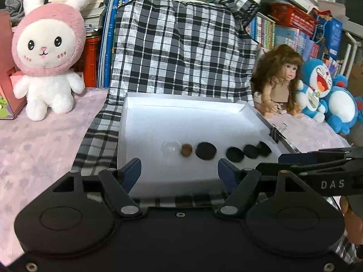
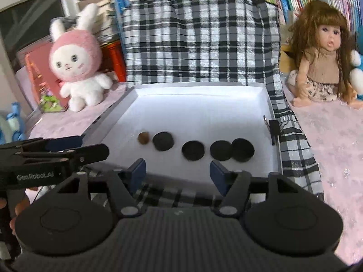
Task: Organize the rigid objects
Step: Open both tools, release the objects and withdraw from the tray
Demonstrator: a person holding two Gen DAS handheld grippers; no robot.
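Checked woven cloth [image 1: 181, 52] is draping across upper centre. White shallow cardboard tray [image 2: 271, 158] is sitting mid-frame, a row of flat round pieces lying along its near side: four matte black discs [image 2: 193, 150], one brown disc [image 2: 143, 138], one clear dome [image 1: 171, 149] at left end. Left gripper [image 1: 179, 173] and right gripper [image 2: 177, 174], lower centre, are standing open, blue pads holding nothing.

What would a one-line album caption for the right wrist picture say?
Open gripper hovers before a white tray holding a row of dark discs, bunny and doll watching.
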